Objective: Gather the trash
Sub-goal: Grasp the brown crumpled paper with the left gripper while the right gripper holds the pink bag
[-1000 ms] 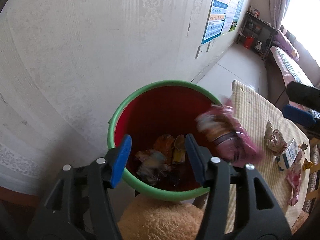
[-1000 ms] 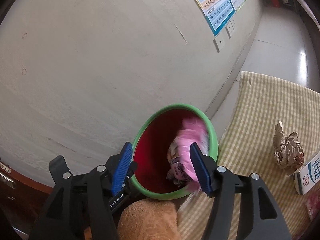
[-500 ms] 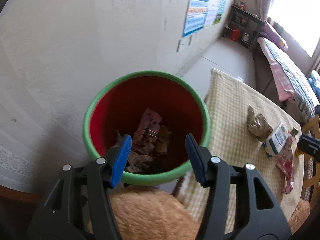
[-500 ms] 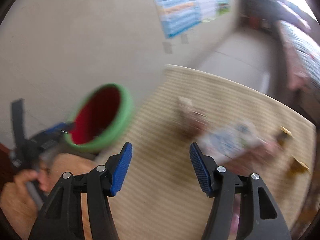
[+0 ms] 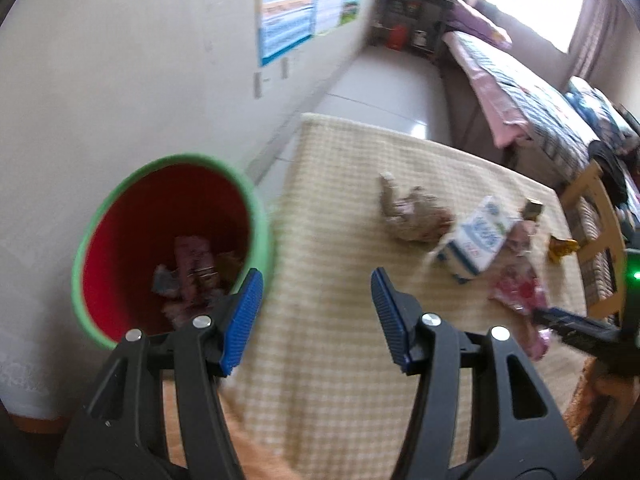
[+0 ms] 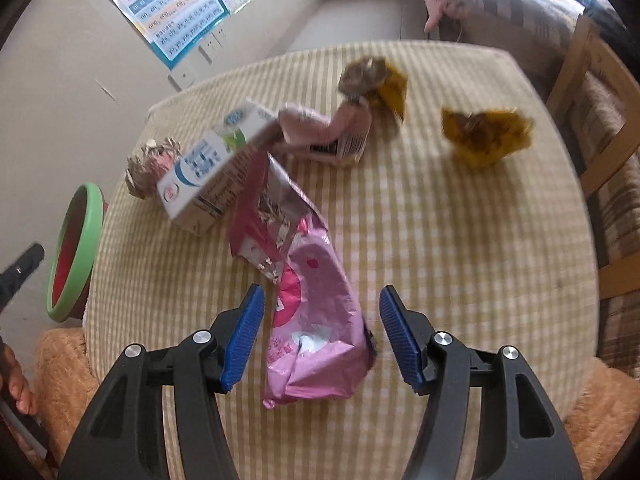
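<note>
- Left gripper (image 5: pixel 316 316): black plastic arms with ribbed blue pads; jaws spread wide, nothing between them. It sits over the near edge of the table (image 5: pixel 320 380).
- Right gripper (image 6: pixel 322 334): same build, jaws spread wide. The pink foil bag (image 6: pixel 316 320) lies between the fingers without touching either pad.
- Bin (image 5: pixel 172 248): round plastic, green rim, red inside wall, just left of the left finger. Crumpled wrappers lie at its bottom, pink ones among them. In the right wrist view the bin (image 6: pixel 74 252) stands off the table's left edge, far left of the fingers.
- Table: covered in a beige and cream checked cloth with a woven texture.
- Pink foil bag: glossy, creased, torn open at the far end, silver inner lining showing. Print is blurred and cannot be read.
- Milk carton (image 6: pixel 208 168): rectangular card box, white with blue print and a green patch, lying on its side ahead and left of the left finger. Lettering is not legible.
- Crumpled brown paper ball (image 6: pixel 150 166): touching the carton's left side.
- Pale pink pack (image 6: pixel 324 132): folded, with a barcode, ahead of the fingers beyond the carton.
- Yellow wrapper (image 6: pixel 486 136): crinkled foil, ahead and right of the right finger.
- Wall poster (image 6: pixel 176 0): blue-bordered chart with rows of pinyin syllables.
</note>
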`<state>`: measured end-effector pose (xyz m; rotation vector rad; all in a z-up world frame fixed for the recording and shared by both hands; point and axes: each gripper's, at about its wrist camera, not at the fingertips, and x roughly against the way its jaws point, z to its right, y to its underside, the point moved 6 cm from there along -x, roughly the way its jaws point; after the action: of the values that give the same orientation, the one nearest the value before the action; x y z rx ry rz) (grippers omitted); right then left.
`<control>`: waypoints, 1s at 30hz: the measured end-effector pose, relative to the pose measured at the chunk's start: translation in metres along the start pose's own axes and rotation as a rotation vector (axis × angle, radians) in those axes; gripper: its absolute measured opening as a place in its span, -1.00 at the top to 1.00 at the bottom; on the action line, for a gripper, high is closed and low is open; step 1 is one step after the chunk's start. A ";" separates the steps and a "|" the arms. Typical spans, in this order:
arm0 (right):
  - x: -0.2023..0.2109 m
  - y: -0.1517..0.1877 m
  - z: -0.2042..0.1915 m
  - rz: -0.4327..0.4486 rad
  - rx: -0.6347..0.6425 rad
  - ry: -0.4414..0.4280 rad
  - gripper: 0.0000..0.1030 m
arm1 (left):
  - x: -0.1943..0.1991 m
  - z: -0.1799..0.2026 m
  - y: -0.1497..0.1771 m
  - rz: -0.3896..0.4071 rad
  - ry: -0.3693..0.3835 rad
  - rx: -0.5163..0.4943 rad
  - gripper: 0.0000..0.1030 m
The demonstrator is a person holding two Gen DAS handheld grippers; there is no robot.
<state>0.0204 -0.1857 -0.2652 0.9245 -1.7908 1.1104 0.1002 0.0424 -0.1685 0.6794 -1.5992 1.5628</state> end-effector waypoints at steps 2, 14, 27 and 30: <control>-0.005 0.007 -0.002 -0.019 0.007 -0.025 0.20 | -0.006 0.022 -0.006 -0.003 0.024 -0.034 -0.04; 0.011 0.038 0.003 0.038 0.032 -0.083 0.43 | -0.094 0.087 -0.053 -0.089 0.022 -0.075 -0.04; 0.014 0.035 0.016 0.060 -0.005 -0.114 0.43 | -0.140 0.081 -0.053 -0.227 0.063 0.023 -0.13; 0.013 0.035 0.013 0.057 0.000 -0.113 0.42 | -0.142 0.079 -0.050 -0.228 0.087 0.050 -0.13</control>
<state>-0.0189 -0.1880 -0.2687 0.9583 -1.9189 1.1133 0.2060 -0.0607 -0.2522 0.7814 -1.3720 1.4479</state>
